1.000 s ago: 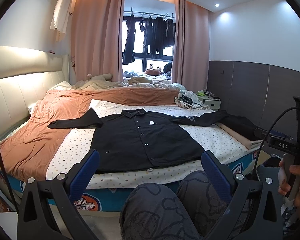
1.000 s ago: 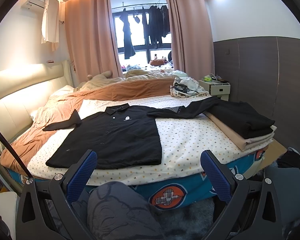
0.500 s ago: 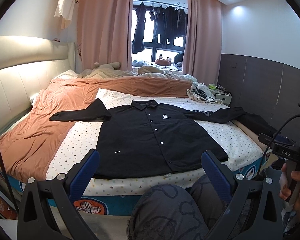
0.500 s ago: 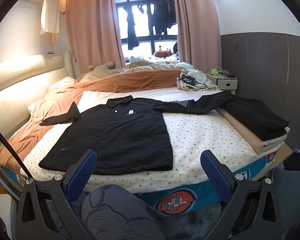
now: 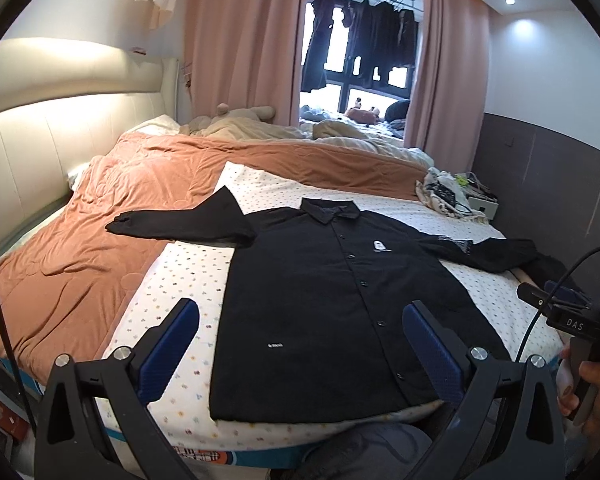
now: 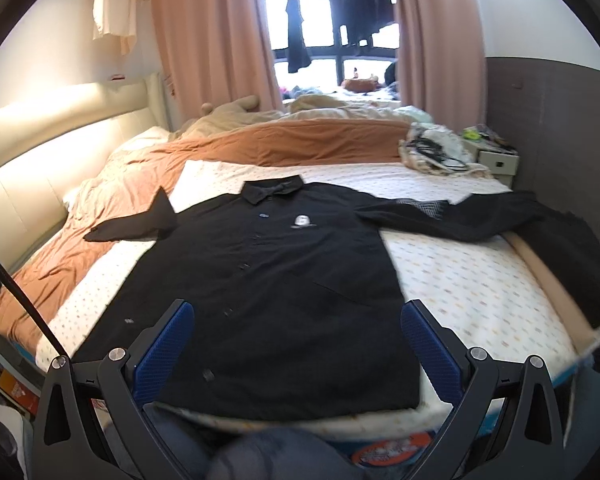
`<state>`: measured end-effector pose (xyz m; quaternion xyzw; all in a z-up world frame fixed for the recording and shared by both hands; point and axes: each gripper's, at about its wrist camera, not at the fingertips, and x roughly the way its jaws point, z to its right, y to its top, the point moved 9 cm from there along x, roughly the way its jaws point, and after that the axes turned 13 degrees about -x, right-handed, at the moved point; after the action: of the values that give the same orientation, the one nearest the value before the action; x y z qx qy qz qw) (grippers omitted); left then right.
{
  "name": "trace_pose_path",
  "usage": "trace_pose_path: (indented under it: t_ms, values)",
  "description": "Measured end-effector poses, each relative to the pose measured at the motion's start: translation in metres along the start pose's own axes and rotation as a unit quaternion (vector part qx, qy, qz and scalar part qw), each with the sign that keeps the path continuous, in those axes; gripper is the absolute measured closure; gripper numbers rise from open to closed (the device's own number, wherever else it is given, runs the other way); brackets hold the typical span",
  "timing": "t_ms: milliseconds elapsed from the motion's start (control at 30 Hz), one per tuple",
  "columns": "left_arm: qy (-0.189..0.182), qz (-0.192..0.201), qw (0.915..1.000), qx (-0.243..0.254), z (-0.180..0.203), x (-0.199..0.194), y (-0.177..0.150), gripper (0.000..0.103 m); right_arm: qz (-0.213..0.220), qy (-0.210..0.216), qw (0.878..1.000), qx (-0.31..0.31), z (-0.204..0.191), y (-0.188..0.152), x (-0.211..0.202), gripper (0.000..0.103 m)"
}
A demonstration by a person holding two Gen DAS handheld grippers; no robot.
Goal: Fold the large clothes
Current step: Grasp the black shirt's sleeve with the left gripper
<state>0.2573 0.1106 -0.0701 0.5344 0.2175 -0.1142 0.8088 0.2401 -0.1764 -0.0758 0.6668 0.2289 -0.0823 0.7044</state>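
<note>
A black button-up shirt (image 5: 332,304) (image 6: 276,280) lies flat and face up on the dotted white bed sheet (image 5: 180,280), collar toward the far side, both sleeves spread out sideways. Its hem lies near the bed's front edge. My left gripper (image 5: 300,344) hovers open above the hem, with blue pads on either side of the shirt's lower part. In the right wrist view my right gripper (image 6: 296,344) is open too, over the same hem, holding nothing. The right gripper's body (image 5: 580,320) and the hand holding it show at the right edge of the left wrist view.
An orange blanket (image 5: 80,248) covers the bed's left and far side. A stack of folded dark and beige clothes (image 6: 572,256) sits at the bed's right edge, under the shirt's right sleeve. A nightstand (image 6: 496,160) and a cable pile (image 6: 436,152) stand far right. A person's knee (image 5: 364,452) is below.
Both grippers have moved up and forward toward the bed, so the shirt now fills more of each view. Both stay open. The shirt has not moved.
</note>
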Motion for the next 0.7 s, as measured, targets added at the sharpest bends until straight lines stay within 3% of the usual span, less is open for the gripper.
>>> trace_pose_path:
  t_ms: [300, 700]
  values:
    - [0.026, -0.009, 0.9995, -0.014, -0.029, 0.049, 0.041, 0.0, 0.015, 0.054, 0.998, -0.017, -0.016, 0.043, 0.063, 0.0]
    - [0.066, -0.008, 0.9959, -0.062, -0.088, 0.096, 0.103, 0.0, 0.011, 0.09, 0.996, -0.022, -0.029, 0.084, 0.143, 0.0]
